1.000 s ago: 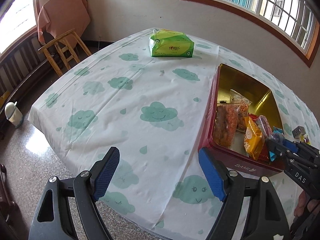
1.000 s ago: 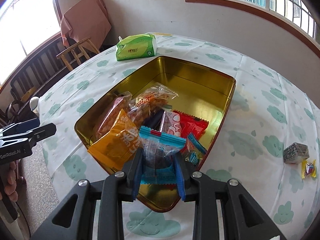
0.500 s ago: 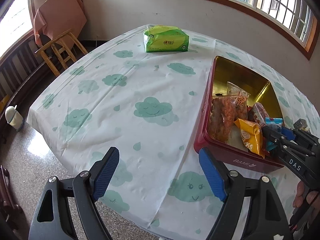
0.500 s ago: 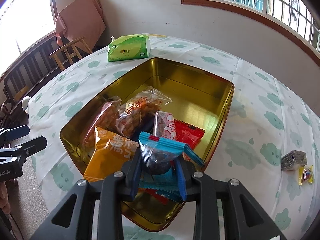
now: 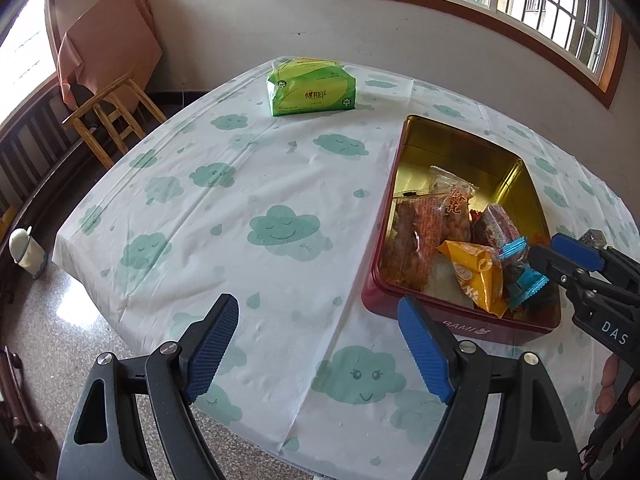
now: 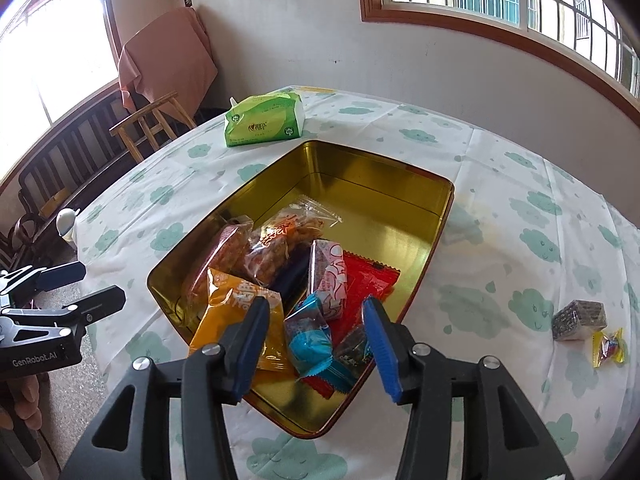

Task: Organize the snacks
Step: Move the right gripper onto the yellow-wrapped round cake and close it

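A red tin (image 6: 443, 216) with a gold inside sits on the cloud-print tablecloth and holds several wrapped snacks. My right gripper (image 6: 314, 314) hovers over the tin's near end with its jaws opening. A blue-wrapped snack (image 6: 310, 340) lies loose between them on the pile, beside an orange packet (image 6: 228, 300), and the pads do not press on it. The left wrist view shows the same tin (image 5: 400, 152), the blue snack (image 5: 522, 276) and the right gripper (image 5: 560, 258) above it. My left gripper (image 5: 316, 310) stands open and empty over the cloth, left of the tin.
A grey wrapped block (image 6: 578, 318) and a small yellow candy (image 6: 608, 346) lie on the cloth right of the tin. A green tissue pack (image 5: 310, 88) sits at the table's far side. A wooden chair (image 5: 112, 108) stands beyond the table's left edge.
The right jaws have spread apart and let go of the blue-wrapped snack, which has settled onto the pile in the tin. The left gripper has shifted slightly and stayed open.
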`<state>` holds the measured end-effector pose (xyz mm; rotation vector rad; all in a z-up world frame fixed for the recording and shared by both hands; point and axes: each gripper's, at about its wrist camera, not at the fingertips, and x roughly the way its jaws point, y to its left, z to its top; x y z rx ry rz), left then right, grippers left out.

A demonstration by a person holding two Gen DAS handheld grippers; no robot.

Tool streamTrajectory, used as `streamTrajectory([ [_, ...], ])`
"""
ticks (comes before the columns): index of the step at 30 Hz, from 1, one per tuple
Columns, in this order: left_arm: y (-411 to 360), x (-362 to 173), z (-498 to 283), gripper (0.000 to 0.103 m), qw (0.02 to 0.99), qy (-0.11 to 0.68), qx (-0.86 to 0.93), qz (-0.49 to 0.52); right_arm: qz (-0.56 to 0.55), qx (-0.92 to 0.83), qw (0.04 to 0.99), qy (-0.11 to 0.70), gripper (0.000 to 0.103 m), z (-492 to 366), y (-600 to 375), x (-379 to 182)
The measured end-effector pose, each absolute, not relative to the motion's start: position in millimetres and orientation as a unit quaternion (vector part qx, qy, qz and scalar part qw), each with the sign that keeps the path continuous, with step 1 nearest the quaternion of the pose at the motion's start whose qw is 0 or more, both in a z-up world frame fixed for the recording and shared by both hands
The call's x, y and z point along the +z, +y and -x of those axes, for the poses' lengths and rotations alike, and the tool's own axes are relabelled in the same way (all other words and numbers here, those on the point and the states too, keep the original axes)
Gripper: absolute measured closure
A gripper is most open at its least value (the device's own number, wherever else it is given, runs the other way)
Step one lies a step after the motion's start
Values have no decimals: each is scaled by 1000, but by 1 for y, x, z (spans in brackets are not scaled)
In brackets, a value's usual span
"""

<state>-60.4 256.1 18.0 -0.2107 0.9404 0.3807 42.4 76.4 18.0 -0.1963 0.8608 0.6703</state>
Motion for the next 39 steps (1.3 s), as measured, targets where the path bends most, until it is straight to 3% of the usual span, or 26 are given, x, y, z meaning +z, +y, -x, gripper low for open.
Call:
streamTrajectory([
  [12,205,29,31,24,884,445,130,61,42,220,896,383,53,-65,-41,37],
  [21,160,31,8,22,890,448,79,35,-14,82,904,420,53,-96,-159,7],
  [39,83,25,-34,22,886,463,3,-17,-124,45,883,451,53,-155,-201,-39],
])
